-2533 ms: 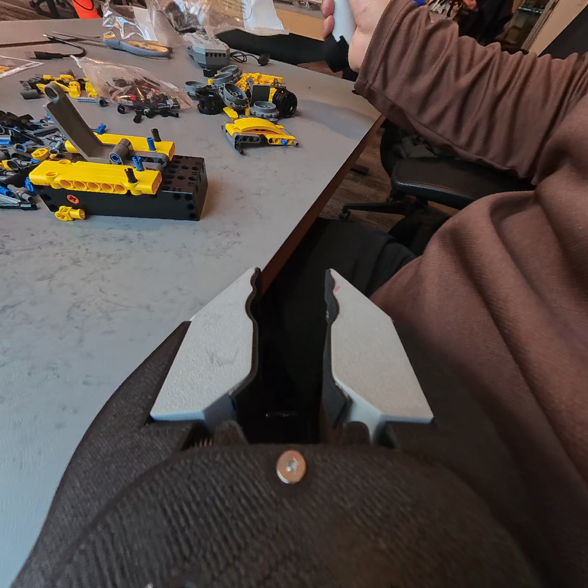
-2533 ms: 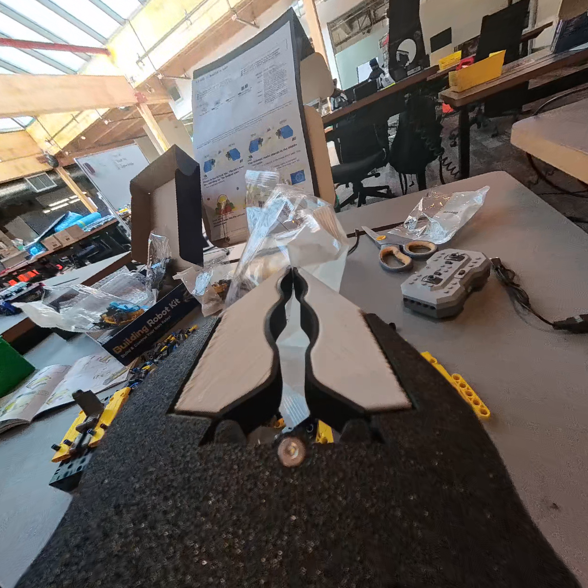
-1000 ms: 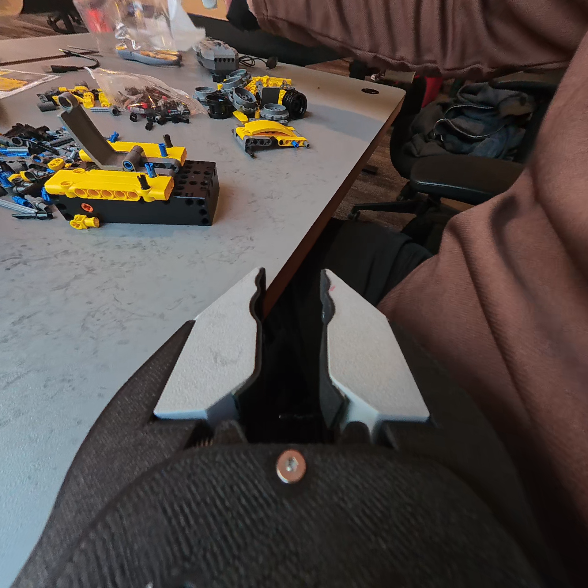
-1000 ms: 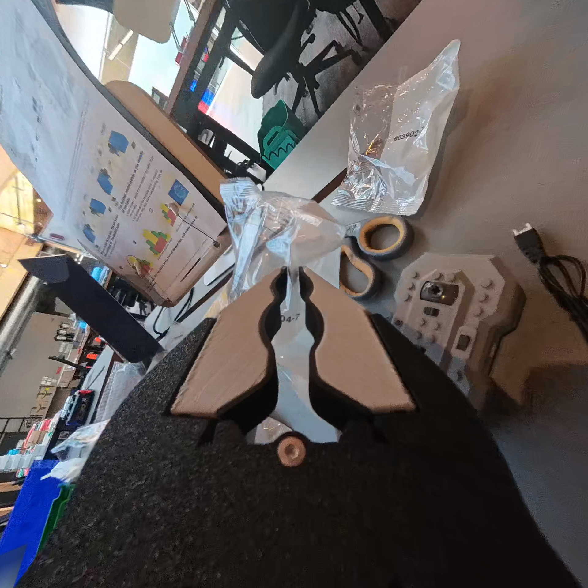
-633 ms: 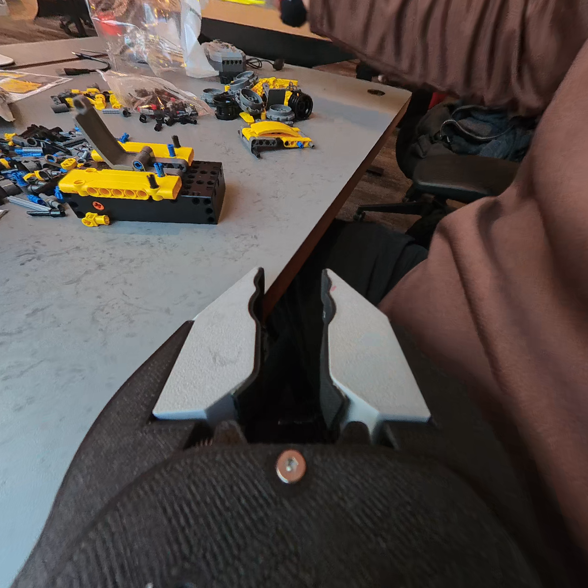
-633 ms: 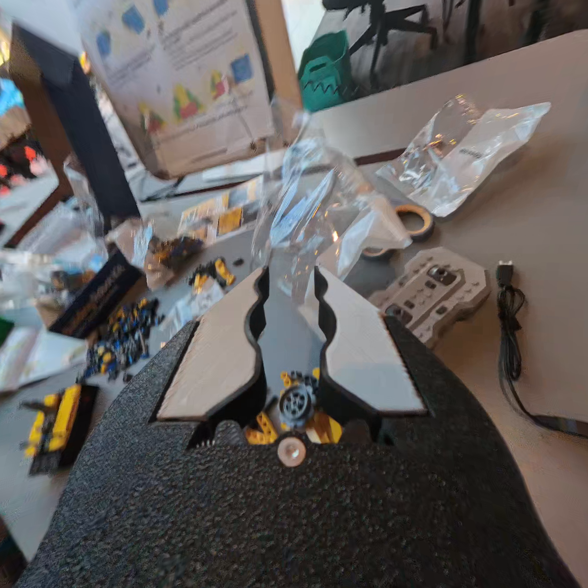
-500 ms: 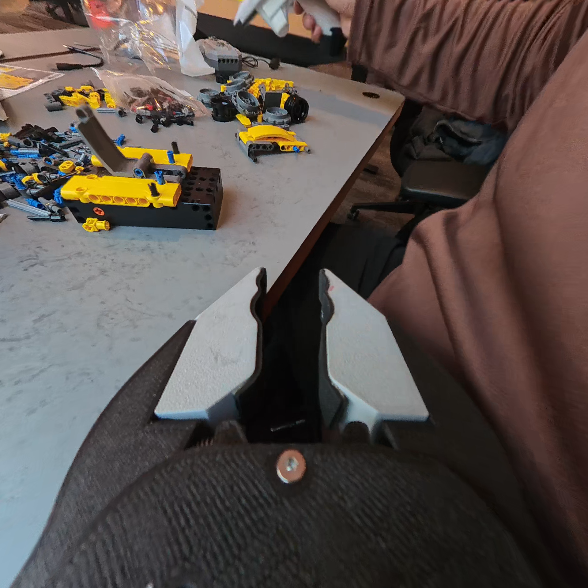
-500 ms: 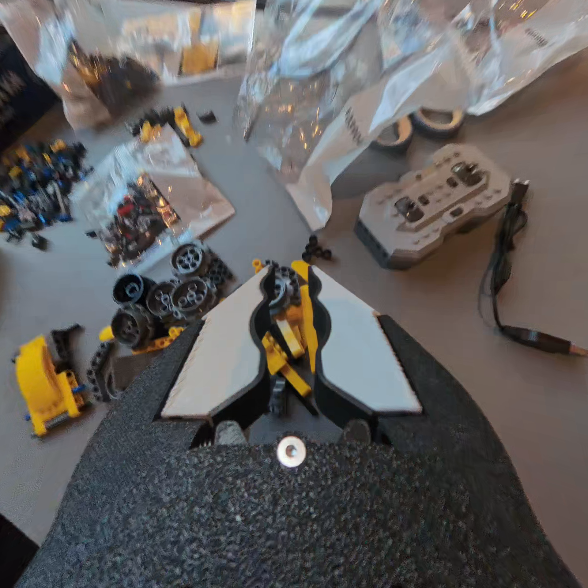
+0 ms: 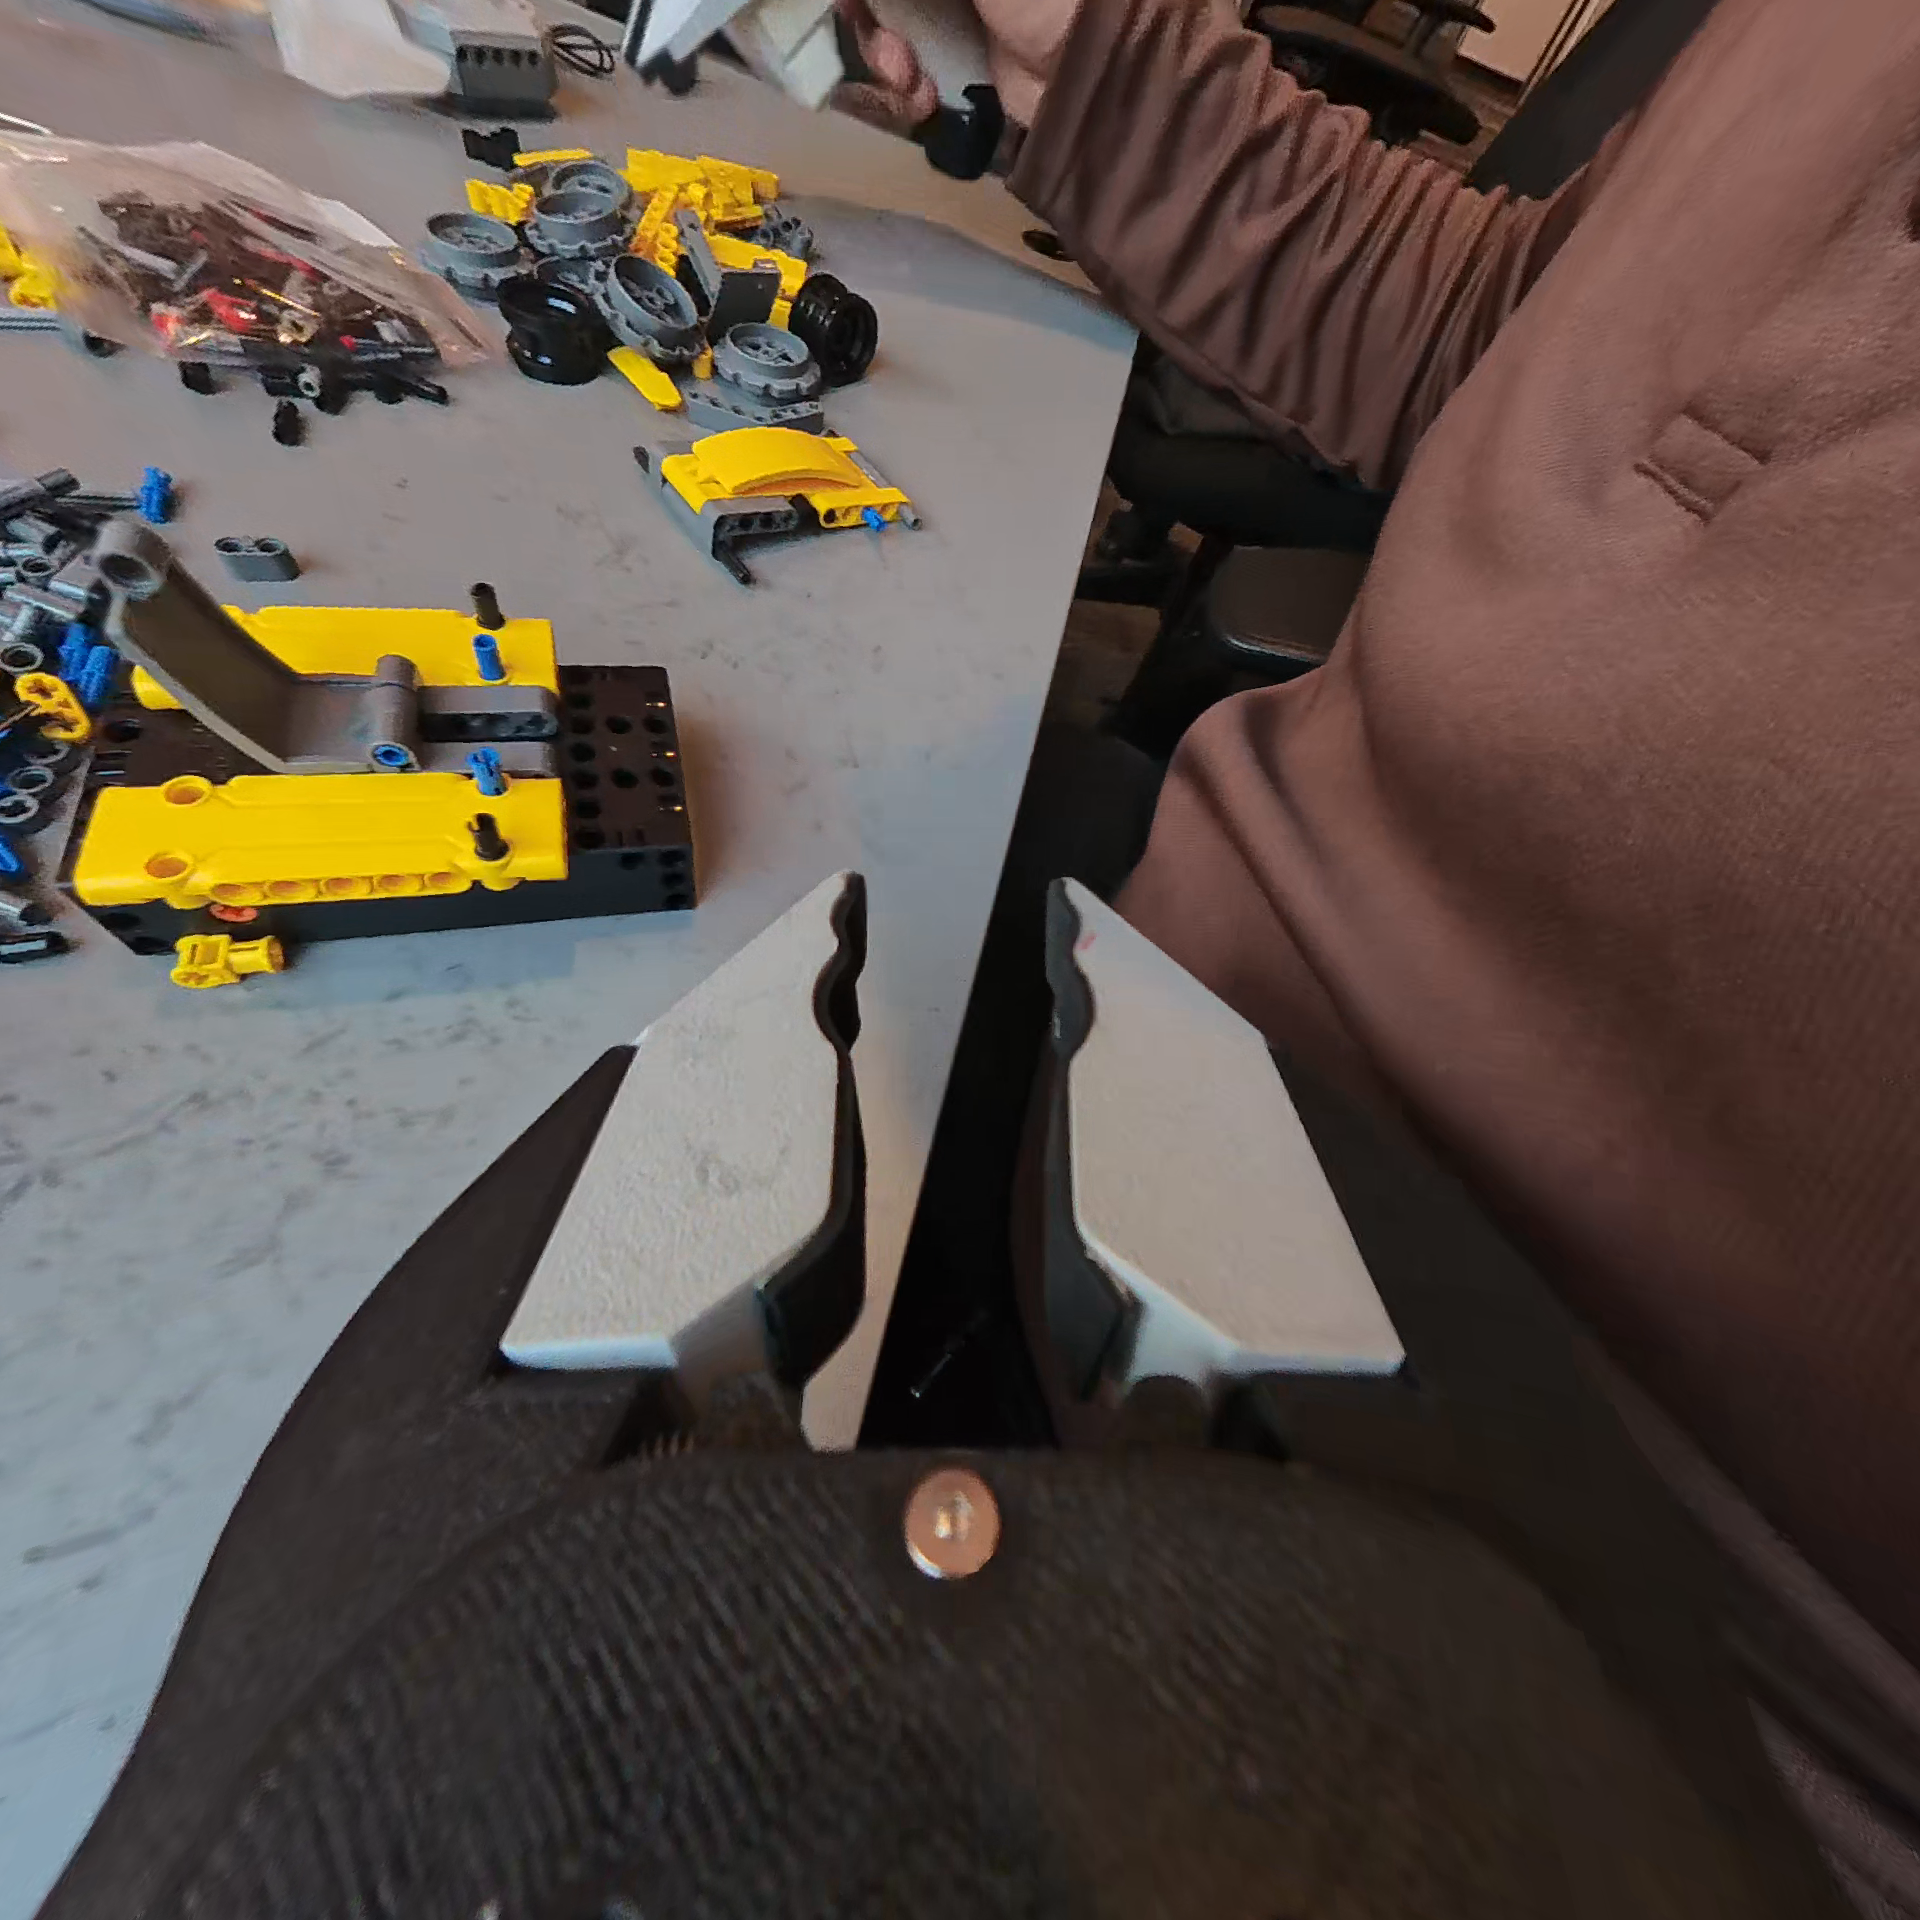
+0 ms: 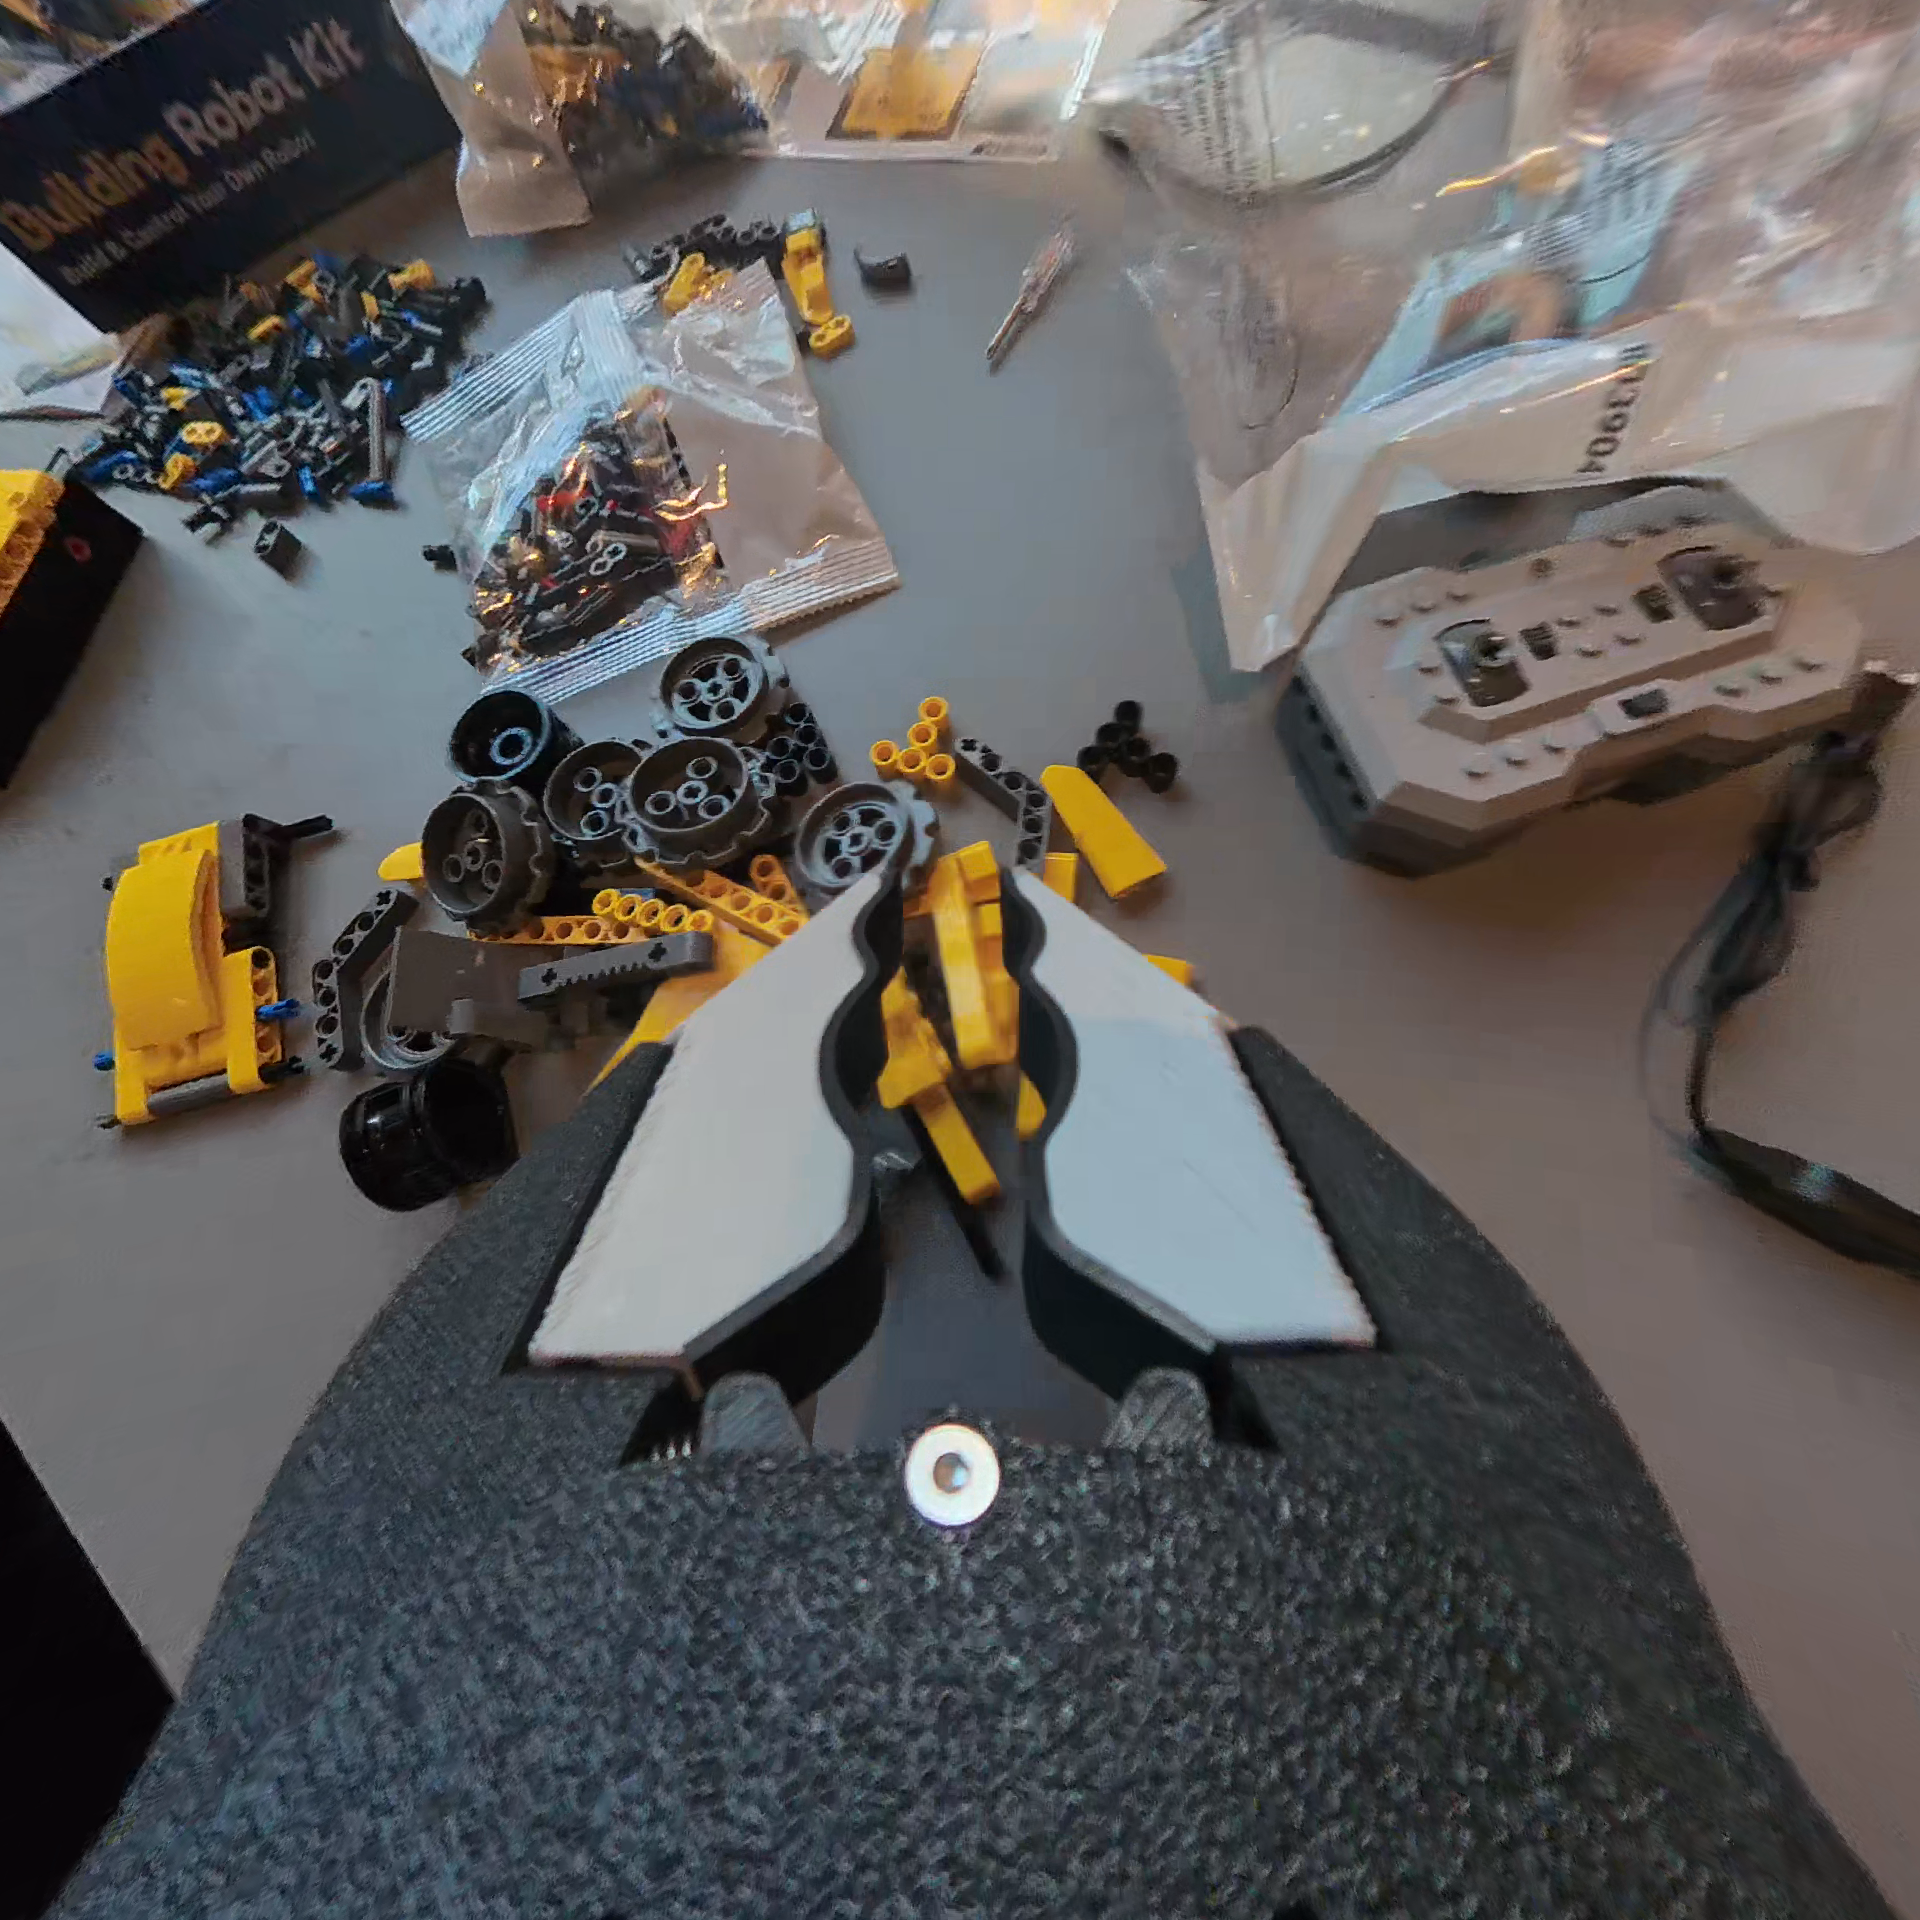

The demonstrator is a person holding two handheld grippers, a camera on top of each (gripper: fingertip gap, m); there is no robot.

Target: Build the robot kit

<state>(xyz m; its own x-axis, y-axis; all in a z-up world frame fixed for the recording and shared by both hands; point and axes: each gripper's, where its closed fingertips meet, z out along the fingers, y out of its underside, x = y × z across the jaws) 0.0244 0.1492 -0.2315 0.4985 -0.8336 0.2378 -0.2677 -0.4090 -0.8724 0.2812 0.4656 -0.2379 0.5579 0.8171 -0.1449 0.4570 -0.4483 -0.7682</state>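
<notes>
The right gripper (image 10: 940,904) hung parted, empty, over yellow beams (image 10: 961,997); the left gripper (image 9: 951,914) gaped empty at the bench (image 9: 312,1143) edge.

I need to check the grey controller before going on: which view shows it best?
The right wrist view: the grey controller lies in full view on the table, buttons up, one end under a clear plastic bag. The left wrist view shows only its end face at the top edge.

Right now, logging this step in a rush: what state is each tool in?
Left tool: open, empty, over the table edge.
Right tool: open, empty, above the loose yellow parts.
</notes>
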